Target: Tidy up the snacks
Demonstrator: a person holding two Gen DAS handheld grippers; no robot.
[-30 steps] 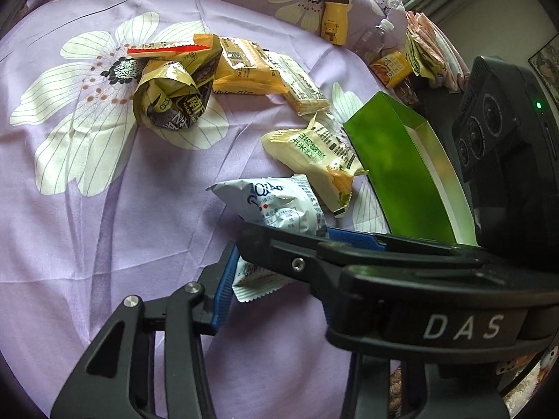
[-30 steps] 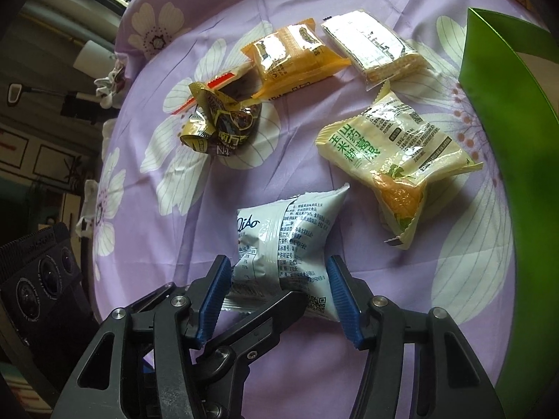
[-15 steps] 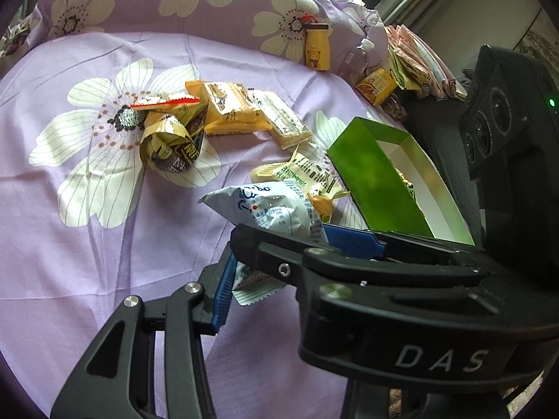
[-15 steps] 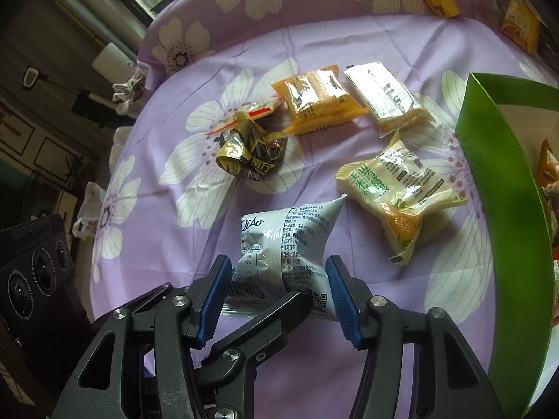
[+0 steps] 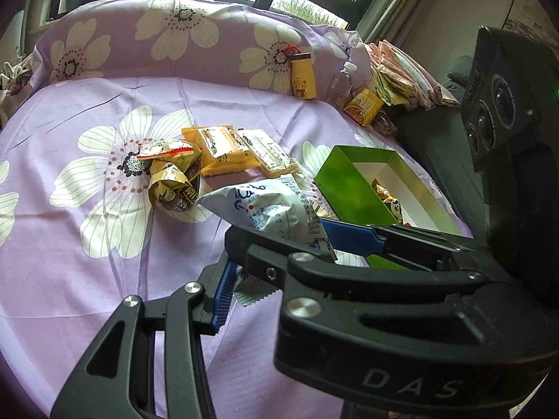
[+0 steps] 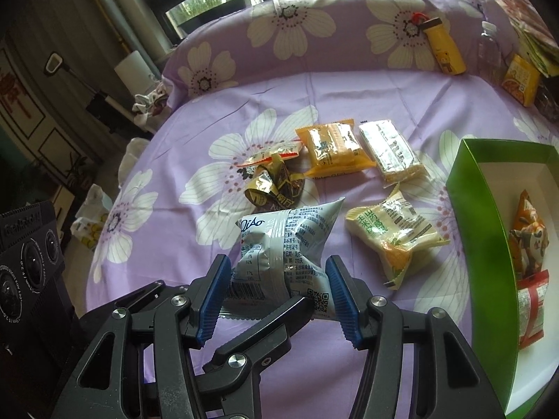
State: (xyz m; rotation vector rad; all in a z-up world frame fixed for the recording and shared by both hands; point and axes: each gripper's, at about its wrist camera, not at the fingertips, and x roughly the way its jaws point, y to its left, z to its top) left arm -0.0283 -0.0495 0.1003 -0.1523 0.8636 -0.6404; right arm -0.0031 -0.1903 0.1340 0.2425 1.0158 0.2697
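Observation:
A white-and-blue snack packet (image 6: 284,244) is clamped between the blue pads of my right gripper (image 6: 277,291) and held above the purple flowered cloth (image 6: 349,87). It also shows in the left wrist view (image 5: 269,209). My left gripper (image 5: 279,262) reaches in crosswise; its fingers also bracket the packet, and its right finger is hidden behind the other tool. A green box (image 6: 471,227) with snacks inside stands at the right; it also shows in the left wrist view (image 5: 353,188).
On the cloth lie a crumpled gold packet (image 6: 272,185), an orange packet (image 6: 332,150), a clear cracker pack (image 6: 391,150) and a pale yellow packet (image 6: 391,234). A yellow bottle (image 6: 445,54), a water bottle (image 5: 340,83) and a small orange carton (image 6: 522,78) stand at the back.
Both grippers have risen and tilted up with the white packet, which is now lifted off the cloth; the window and back cushion have come into view.

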